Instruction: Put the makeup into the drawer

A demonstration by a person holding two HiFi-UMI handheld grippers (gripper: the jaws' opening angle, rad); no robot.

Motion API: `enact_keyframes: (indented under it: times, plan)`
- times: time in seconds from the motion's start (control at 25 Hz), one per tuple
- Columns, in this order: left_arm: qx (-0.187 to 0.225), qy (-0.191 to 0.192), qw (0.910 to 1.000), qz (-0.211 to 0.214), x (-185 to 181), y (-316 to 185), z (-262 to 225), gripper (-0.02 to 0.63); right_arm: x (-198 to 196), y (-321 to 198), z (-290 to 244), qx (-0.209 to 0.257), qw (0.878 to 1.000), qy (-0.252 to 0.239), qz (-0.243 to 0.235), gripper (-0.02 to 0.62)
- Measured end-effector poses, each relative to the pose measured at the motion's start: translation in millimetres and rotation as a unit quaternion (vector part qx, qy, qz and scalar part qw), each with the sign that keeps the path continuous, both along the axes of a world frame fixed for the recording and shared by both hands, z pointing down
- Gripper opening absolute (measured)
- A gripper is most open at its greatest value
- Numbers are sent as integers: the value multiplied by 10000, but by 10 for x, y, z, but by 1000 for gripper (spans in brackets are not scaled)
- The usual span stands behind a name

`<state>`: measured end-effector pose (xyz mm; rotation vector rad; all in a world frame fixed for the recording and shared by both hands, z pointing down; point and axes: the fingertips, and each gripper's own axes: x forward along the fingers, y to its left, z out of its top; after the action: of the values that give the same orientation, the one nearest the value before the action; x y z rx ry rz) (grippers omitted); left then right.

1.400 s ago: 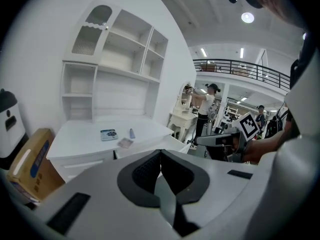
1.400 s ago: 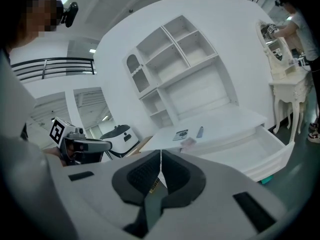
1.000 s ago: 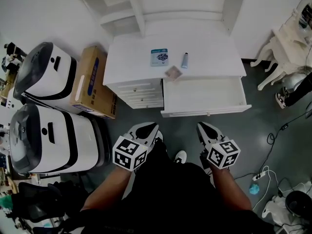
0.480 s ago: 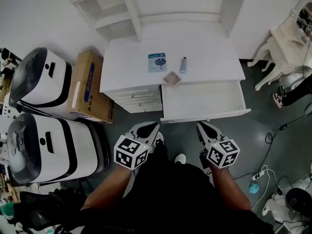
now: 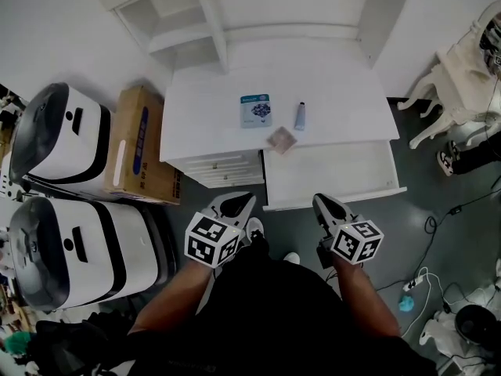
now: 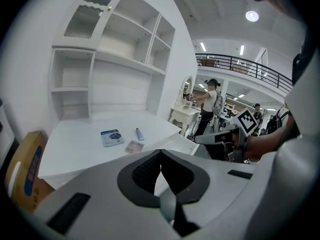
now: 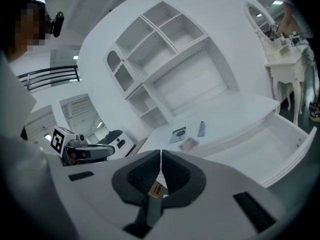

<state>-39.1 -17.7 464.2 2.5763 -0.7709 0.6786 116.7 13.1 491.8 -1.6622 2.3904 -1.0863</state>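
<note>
Head view shows the makeup on the white desk [image 5: 207,116]: a small tube [image 5: 300,115], a blue packet [image 5: 256,110] and a flat sachet [image 5: 281,139] at the front edge, just above the open drawer [image 5: 337,171]. All look light. The tube may roll and is best pinched mid-body; the flat pieces want an edge grip. The left gripper [image 5: 237,202] and right gripper [image 5: 322,203] are both clenched on nothing, short of the desk. A cardboard box [image 5: 133,143] stands to the left, out of the way.

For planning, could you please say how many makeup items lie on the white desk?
3: a flat blue-and-white packet leftmost, a small blue tube rightmost, a tan square sachet at the front edge. None looks hidden.
</note>
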Motion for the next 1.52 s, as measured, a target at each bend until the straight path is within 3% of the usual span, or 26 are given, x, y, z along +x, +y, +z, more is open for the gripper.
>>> enact_keyframes:
  times: [0.32, 0.8, 1.0, 1.28, 1.52]
  plan:
    - [-278, -169, 9991, 264, -14, -481, 387, 11, -110, -503, 606, -738, 9972, -125, 10, 29]
    - [-424, -182, 9957, 809, -139, -966, 670, 11, -234, -1237, 1184, -1278, 9871, -799, 540, 32]
    - [-444, -172, 9957, 790, -293, -1107, 703, 11, -263, -1480, 1470, -1649, 9695, -1581, 894, 127]
    - [-537, -247, 9970, 490, -445, -1194, 766, 11, -160, -1770, 1848, -2093, 9410, -2280, 1370, 128]
    - [-638, -302, 9975, 25, -478, -1199, 803, 11, -148, -1939, 2019, -2229, 9241, -2777, 1389, 128]
